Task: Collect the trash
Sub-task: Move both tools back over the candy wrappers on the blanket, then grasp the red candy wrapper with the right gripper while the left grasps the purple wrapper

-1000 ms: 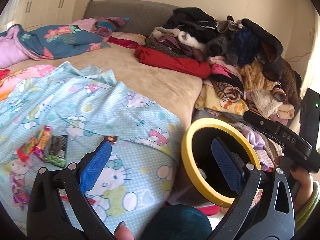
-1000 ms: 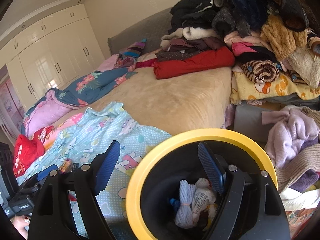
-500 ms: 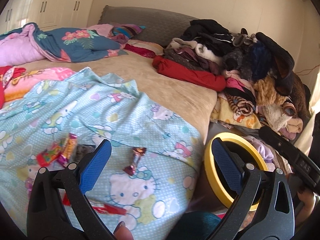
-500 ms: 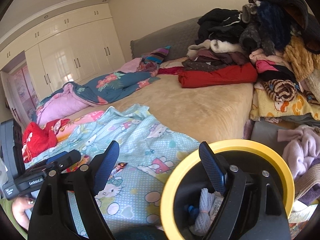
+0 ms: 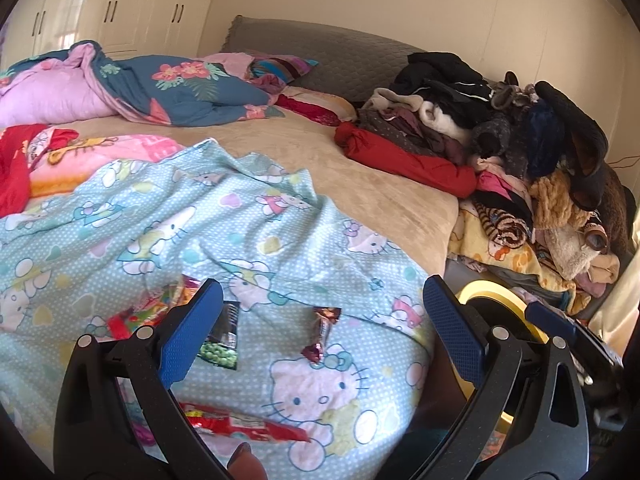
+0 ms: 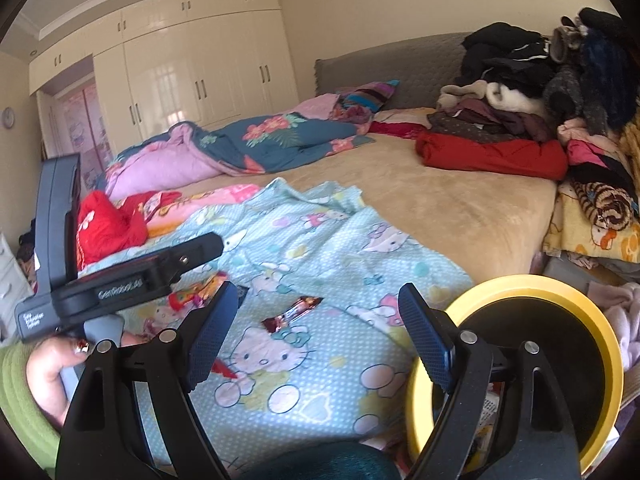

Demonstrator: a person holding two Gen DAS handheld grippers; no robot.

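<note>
Hovering tilted down over the bed's near edge, left gripper (image 5: 322, 334) and right gripper (image 6: 314, 338) gape wide, empty; candy wrapper (image 5: 322, 334) lies on the kitty blanket (image 5: 248, 240) near that edge, yellow-rimmed bin (image 6: 600, 360) beside the bed's near corner

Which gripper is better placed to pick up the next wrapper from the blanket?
Left, probably. The left gripper is open with the candy wrapper lying between its fingers. The right gripper, also open, sits nearer the bin.
</note>
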